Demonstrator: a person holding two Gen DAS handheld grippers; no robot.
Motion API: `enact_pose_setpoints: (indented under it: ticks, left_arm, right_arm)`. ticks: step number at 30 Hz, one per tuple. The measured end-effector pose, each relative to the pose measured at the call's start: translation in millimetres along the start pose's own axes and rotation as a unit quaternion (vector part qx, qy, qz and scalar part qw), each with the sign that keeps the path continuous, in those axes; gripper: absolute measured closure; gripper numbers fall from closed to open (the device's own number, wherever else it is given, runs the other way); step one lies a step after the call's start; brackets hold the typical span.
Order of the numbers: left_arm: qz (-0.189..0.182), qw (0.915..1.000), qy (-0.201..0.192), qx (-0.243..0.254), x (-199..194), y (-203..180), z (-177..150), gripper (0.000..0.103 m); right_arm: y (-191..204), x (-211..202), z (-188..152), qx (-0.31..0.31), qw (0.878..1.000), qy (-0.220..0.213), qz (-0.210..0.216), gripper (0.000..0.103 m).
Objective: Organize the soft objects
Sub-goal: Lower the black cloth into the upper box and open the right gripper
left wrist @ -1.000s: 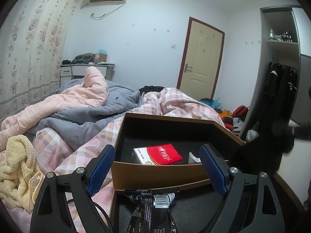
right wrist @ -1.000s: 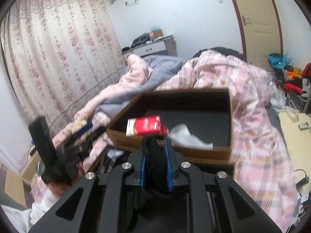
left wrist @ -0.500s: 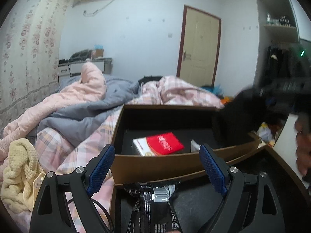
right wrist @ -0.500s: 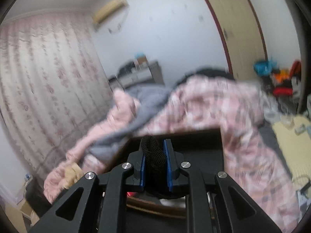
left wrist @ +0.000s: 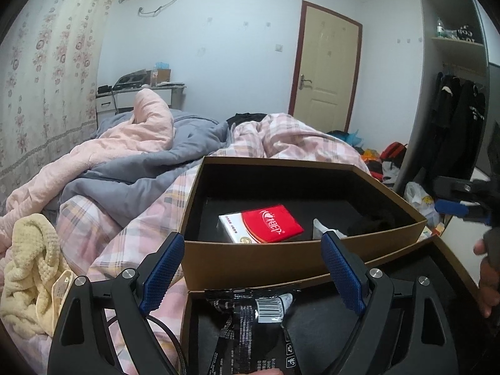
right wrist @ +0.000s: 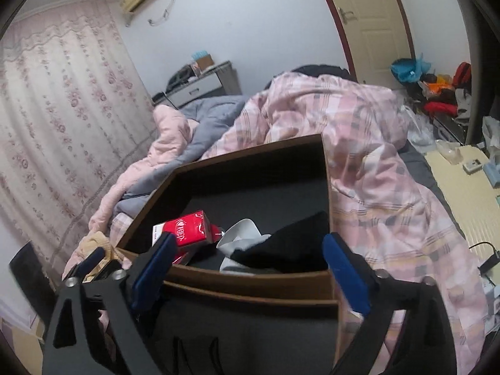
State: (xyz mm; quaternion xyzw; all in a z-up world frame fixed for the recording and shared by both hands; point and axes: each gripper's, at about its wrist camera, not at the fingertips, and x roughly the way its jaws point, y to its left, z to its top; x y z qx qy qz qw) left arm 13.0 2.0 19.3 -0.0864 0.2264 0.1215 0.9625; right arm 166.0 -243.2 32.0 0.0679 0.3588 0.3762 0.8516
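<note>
In the right wrist view my right gripper (right wrist: 250, 272) hangs over the near rim of the brown box (right wrist: 250, 281). Its jaws are opening wide and the pads touch nothing. A black soft cloth (right wrist: 287, 247) lies loose inside the box, on a white item (right wrist: 243, 234) and beside a red packet (right wrist: 184, 228). My left gripper (left wrist: 253, 272) stands open in front of the same box (left wrist: 281, 250), nothing between its fingers. The black cloth (left wrist: 372, 225) shows in the box's right corner. The right gripper (left wrist: 459, 206) appears at that view's right edge.
A second open box nearer me holds a black plastic package (left wrist: 250, 322). A yellow knitted cloth (left wrist: 28, 275) lies on the bed to the left. Pink plaid and grey quilts (left wrist: 140, 168) cover the bed behind the boxes. A hand (left wrist: 487, 281) shows at the right.
The right gripper was shut on the black cloth; its jaws have sprung apart and the cloth now lies in the box. The left gripper stayed open and nearly still.
</note>
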Motion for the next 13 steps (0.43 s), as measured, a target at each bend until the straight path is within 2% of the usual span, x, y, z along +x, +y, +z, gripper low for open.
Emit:
enact_pose_setpoints:
  ticks: [2, 4, 8, 13]
  left_arm:
    - [-0.003, 1.0000, -0.002, -0.001, -1, 0, 1, 0.016]
    - [-0.003, 1.0000, -0.006, 0.001, -3, 0, 2, 0.016]
    - [-0.007, 0.9999, -0.013, -0.004, -6, 3, 4, 0.016]
    - [-0.015, 0.9997, -0.013, -0.015, -5, 7, 5, 0.016]
  right_arm:
    - [-9, 0, -7, 0.016, 1.000, -0.009, 0.019, 0.001]
    - [-19, 5, -13, 0.037, 0.999, -0.009, 0.019, 0.001]
    - [-21, 6, -20, 0.041, 0.999, -0.013, -0.015, 0.001]
    - [-5, 2, -25, 0.000, 0.998, -0.024, -0.054, 0.001]
